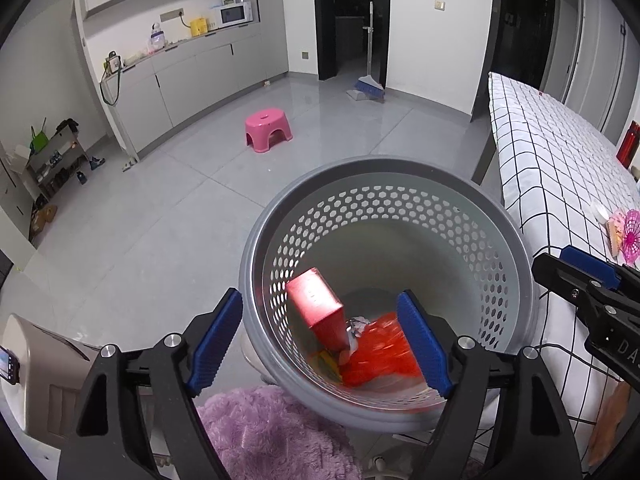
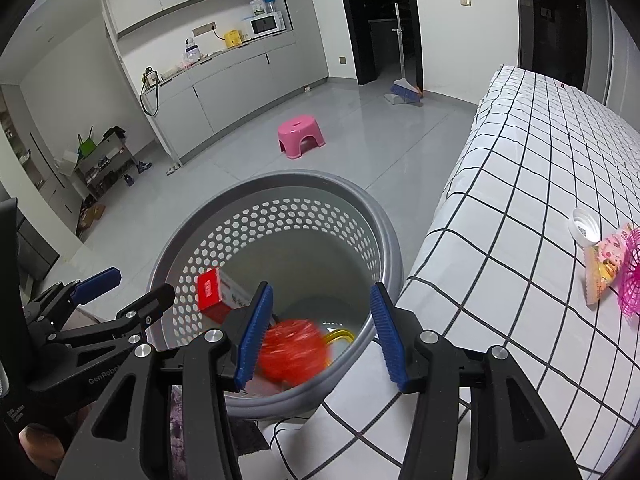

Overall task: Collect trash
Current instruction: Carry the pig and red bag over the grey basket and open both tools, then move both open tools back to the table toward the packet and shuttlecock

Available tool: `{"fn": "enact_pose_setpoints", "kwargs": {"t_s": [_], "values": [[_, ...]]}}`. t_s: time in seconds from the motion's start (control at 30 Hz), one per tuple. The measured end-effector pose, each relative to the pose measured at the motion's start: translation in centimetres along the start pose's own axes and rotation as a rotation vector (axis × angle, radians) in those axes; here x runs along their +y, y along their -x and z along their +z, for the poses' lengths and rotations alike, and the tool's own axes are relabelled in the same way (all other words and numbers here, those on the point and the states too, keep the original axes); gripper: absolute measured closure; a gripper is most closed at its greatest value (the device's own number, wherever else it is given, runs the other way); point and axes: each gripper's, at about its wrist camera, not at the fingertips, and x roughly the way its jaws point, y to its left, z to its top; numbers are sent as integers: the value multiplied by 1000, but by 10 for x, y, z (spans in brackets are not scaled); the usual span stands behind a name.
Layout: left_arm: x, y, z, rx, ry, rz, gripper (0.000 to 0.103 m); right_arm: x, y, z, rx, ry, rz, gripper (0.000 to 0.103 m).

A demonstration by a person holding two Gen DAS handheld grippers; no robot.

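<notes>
A grey perforated waste bin (image 1: 256, 248) stands on the floor beside the bed. Inside it a red box (image 1: 316, 304) leans on the wall, and a blurred red-orange plastic bag (image 1: 380, 352) sits near the bottom among other scraps. My left gripper (image 1: 320, 320) hangs open over the bin's mouth, with nothing touching its blue pads. My right gripper (image 2: 322, 300) is open above the bin's (image 2: 384, 232) near rim and holds nothing. On the checked bed (image 2: 520, 200) lie a white cap (image 2: 584, 226), a snack packet (image 2: 604, 268) and a pink net (image 2: 632, 276).
A pink stool (image 1: 268, 130) stands on the grey floor. A broom and dustpan (image 1: 370, 88) lean by the dark doorway. A purple fluffy mat (image 1: 260, 432) lies below the bin. Cabinets line the left wall, with a shoe rack (image 1: 52, 164) beyond.
</notes>
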Motion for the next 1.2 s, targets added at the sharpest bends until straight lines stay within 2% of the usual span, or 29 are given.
{"fn": "enact_pose_setpoints", "kwargs": {"t_s": [0.2, 0.27, 0.63, 0.87, 1.2], "values": [[-2, 6, 1, -15, -3, 24, 22, -5, 8, -5, -6, -6, -11, 50], [-3, 8, 1, -15, -1, 24, 21, -5, 10, -5, -10, -5, -17, 46], [-23, 23, 1, -39, -23, 19, 14, -25, 39, -20, -49, -37, -64, 40], [-48, 33, 1, -52, -58, -12, 13, -51, 67, -34, -73, -86, -113, 38], [-116, 52, 3, -74, -134, -116, 13, -114, 119, -59, -118, -176, -221, 35]]}}
